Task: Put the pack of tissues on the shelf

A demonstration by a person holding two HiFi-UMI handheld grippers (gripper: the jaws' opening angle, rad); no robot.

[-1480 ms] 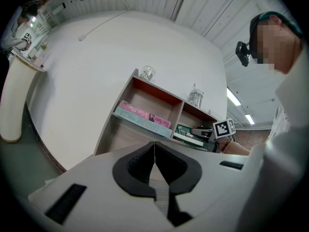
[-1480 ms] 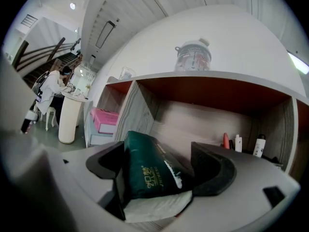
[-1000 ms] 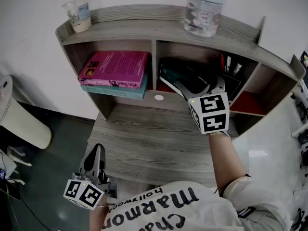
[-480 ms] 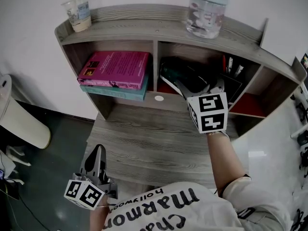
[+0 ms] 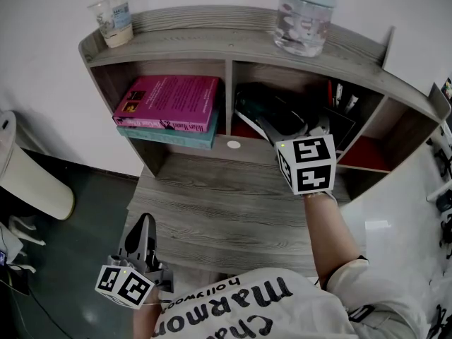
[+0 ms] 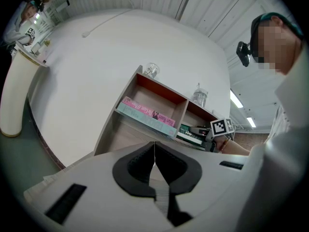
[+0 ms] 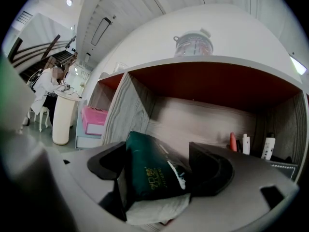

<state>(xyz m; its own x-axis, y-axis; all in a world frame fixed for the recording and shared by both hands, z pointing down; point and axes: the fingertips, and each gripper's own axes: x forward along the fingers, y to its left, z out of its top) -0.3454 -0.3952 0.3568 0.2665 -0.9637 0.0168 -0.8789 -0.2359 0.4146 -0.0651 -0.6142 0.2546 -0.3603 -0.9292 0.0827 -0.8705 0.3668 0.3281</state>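
- right gripper [image 7: 159, 161]: jaws wide, pressed against both sides of pack of tissues [image 7: 150, 170]; dark green wrap, white end toward the camera
- pack of tissues: held inside shelf [image 5: 212, 39], in the compartment right of the divider
- left gripper [image 6: 154, 151]: jaws together, nothing between; low at the front of desk [image 5: 212, 203], well apart from shelf
- pink book [image 5: 169, 97]: left compartment, on a teal book
- bottle [image 5: 300, 16], cup [image 5: 116, 21]: on top of shelf

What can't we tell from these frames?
- pack of tissues: underside, so whether it rests on the shelf. The right gripper hides it in its own view; the head view is too dark.
- small items at compartment's right: too small to identify, right gripper view.
- books: titles too small, head view.
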